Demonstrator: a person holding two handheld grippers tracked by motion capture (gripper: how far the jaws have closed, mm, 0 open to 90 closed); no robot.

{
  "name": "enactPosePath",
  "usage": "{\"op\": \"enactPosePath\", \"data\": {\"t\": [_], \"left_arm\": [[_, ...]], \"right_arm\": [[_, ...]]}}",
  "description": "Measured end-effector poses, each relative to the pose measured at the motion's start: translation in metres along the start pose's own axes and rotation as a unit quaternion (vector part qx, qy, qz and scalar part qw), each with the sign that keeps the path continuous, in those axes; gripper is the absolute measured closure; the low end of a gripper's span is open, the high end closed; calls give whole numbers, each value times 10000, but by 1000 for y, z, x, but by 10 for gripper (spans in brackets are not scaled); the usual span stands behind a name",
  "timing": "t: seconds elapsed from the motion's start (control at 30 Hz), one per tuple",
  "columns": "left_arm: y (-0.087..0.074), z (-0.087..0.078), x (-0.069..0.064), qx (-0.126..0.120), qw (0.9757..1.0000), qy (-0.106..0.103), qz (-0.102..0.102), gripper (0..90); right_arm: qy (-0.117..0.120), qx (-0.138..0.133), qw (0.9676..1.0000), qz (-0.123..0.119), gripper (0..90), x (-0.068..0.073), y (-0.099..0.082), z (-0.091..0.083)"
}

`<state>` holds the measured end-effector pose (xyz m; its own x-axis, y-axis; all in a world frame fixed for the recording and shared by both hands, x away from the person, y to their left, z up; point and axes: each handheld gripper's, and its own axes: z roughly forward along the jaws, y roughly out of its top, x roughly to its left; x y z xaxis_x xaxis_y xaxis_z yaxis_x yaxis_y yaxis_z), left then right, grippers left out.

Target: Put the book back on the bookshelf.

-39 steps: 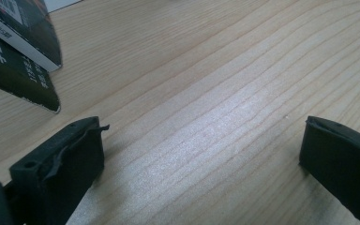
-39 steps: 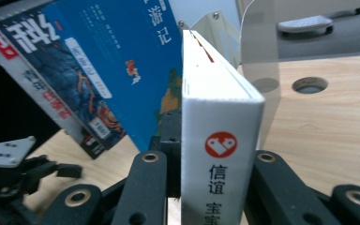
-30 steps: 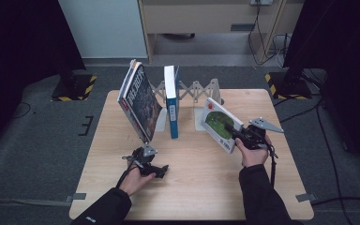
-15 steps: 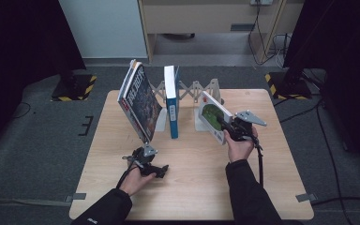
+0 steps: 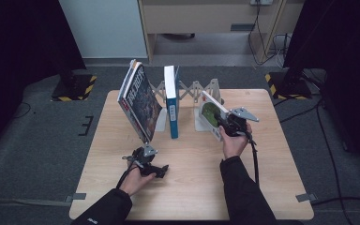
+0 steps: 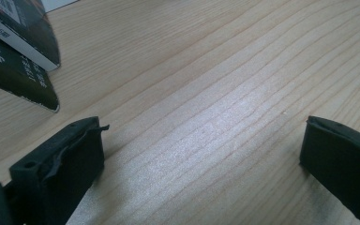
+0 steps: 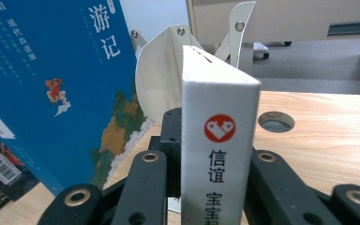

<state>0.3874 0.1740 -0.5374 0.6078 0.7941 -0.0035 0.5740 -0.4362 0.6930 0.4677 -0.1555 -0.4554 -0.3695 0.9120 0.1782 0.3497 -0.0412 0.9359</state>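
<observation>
Three books show in the high view, all around the middle of the wooden table (image 5: 272,178). One white book (image 5: 212,116) sits right of centre, clamped in the right gripper (image 5: 228,125); it tilts with its top toward the upper left, and its green-and-white cover faces the lower left of the frame. In the right gripper view the same white book (image 7: 218,140) fills the centre, its spine with a red round logo and black characters turned to the camera, and the two black jaws press on it from either side.

The second, a blue book (image 5: 171,101), stands upright just left of centre in the high view, spine toward the camera. In the right gripper view its blue cover (image 7: 51,89) takes up the left part of the frame.

The third, a dark-covered book (image 5: 140,103), leans further left, its top toward the upper left. Its lower corner hangs just above the left gripper (image 5: 146,161), which lies low on the table at lower centre-left, held by one hand.

One white folding book rack (image 5: 194,89) stretches behind the books, its plates rising between them; one curved plate (image 7: 161,79) shows behind the white book in the right gripper view.

In the left gripper view the left gripper (image 6: 201,154) has its jaws spread wide, with bare wood between them, and a dark book corner (image 6: 23,70) sits at upper left.
</observation>
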Motion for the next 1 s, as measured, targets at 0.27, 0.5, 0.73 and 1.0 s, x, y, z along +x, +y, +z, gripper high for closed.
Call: {"op": "enactPosePath", "data": {"t": [0.27,0.5,0.73,1.0], "left_arm": [[0,0,0,-1,10000,0,-1,0],[0,0,0,-1,10000,0,0,0],[0,0,0,-1,10000,0,-1,0],[0,0,0,-2,10000,0,-1,0]], "right_arm": [[-98,-7,9999,-56,756,6,-7,11],[-139,14,9998,-126,755,10,-13,16],[-143,250,9991,-326,751,17,-21,12],[-62,572,9977,-347,748,17,-34,4]]}}
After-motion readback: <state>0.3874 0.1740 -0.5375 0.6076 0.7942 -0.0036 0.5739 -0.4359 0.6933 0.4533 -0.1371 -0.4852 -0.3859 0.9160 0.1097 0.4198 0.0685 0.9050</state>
